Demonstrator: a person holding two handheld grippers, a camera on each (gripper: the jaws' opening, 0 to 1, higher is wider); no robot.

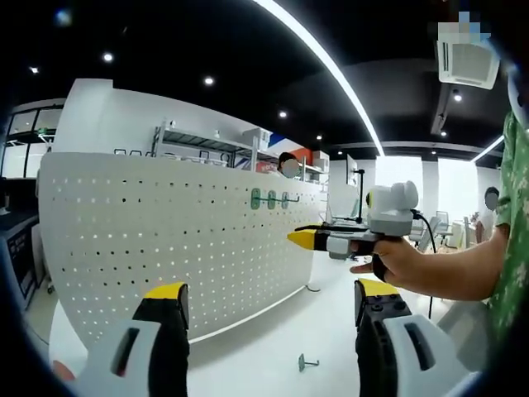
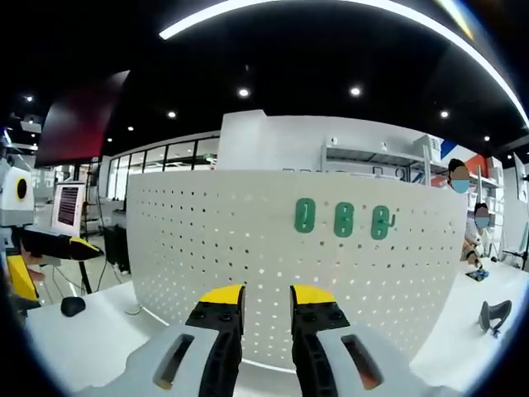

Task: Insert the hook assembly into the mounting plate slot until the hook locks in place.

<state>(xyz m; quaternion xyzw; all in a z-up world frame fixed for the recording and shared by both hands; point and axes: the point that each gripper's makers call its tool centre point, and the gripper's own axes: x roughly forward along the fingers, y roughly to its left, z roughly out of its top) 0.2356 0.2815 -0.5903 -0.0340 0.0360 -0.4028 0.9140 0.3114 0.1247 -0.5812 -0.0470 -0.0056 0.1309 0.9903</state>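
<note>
Three green mounting plates (image 1: pixel 271 199) (image 2: pixel 344 219) sit in a row on the upright white pegboard (image 1: pixel 165 240) (image 2: pixel 248 240). The right-hand plate (image 2: pixel 380 222) carries a thin metal hook (image 2: pixel 392 220). A small loose hook (image 1: pixel 307 362) lies on the white table in the left gripper view. My left gripper (image 1: pixel 271 296) is wide open and empty, low in front of the board. My right gripper (image 1: pixel 302 237) (image 2: pixel 267 298), held in a hand, points at the board below the plates; its jaws stand a narrow gap apart with nothing between them.
A dark hook-shaped part (image 2: pixel 494 314) rests on the table at the far right. To the board's left are a black mouse (image 2: pixel 73 305) and a monitor (image 2: pixel 68 204). My left gripper (image 2: pixel 50 260) shows at that edge. Shelving (image 1: pixel 207 142) stands behind the board.
</note>
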